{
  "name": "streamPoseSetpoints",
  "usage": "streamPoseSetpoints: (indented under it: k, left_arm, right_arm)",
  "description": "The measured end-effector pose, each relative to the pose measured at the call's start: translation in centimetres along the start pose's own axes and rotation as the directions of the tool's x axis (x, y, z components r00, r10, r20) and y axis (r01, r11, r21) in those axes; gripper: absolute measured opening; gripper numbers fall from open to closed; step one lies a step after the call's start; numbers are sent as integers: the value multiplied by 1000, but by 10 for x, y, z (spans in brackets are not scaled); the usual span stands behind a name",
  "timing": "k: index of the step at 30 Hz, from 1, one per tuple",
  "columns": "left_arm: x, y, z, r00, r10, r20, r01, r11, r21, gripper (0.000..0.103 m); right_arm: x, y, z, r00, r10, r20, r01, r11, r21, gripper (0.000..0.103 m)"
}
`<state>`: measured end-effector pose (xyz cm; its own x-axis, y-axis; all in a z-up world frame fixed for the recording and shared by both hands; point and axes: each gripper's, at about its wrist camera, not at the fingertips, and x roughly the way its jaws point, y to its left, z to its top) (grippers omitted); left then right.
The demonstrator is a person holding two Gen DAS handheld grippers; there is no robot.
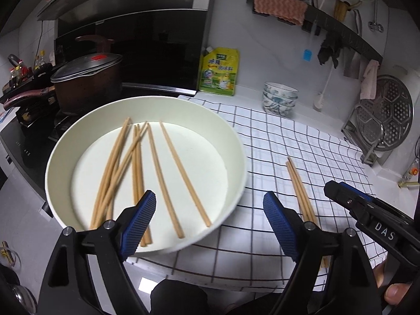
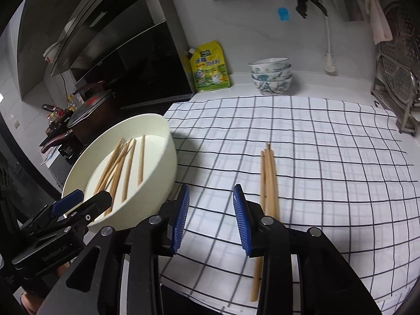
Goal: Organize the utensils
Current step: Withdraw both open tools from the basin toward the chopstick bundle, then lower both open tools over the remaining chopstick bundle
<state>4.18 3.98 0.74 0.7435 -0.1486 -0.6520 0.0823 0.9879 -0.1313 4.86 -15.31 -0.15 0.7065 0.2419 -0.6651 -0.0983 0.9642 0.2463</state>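
Left gripper [image 1: 210, 212] wide, empty; right gripper [image 2: 211, 218] partly open, empty. Loose chopsticks [image 1: 147, 173] crisscross in the bowl [image 1: 231, 131], left of frame; sorted bundle [image 2: 267, 181] lies on the cloth [image 2: 328, 157]. Risk: overlapping sticks could lift together or slip.

My right gripper [image 2: 211, 216] covers the near stretch of the grouped chopsticks [image 2: 269, 178] on the cloth. The steamer rack [image 2: 399, 78] at far right is cut off by the picture's edge.

Chopsticks [image 1: 136, 168] in bowl [image 1: 236, 141]; other chopsticks [image 2: 269, 178] right, on cloth [image 2: 328, 157]
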Motion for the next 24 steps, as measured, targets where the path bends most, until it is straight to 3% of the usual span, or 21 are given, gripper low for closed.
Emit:
streamPoseSetpoints:
  k: [13,24]
  left_arm:
    - [1,-49,-11,999,-31,-8,31,997,65,85]
    - [9,-72,-20,999,-26,-29,28,995,99,85]
  right_arm:
    - [-10,-49,-13,1000,-28,0,28,998,57,36]
    - [0,-68,-19,999,-39,-36,41,998,43,38]
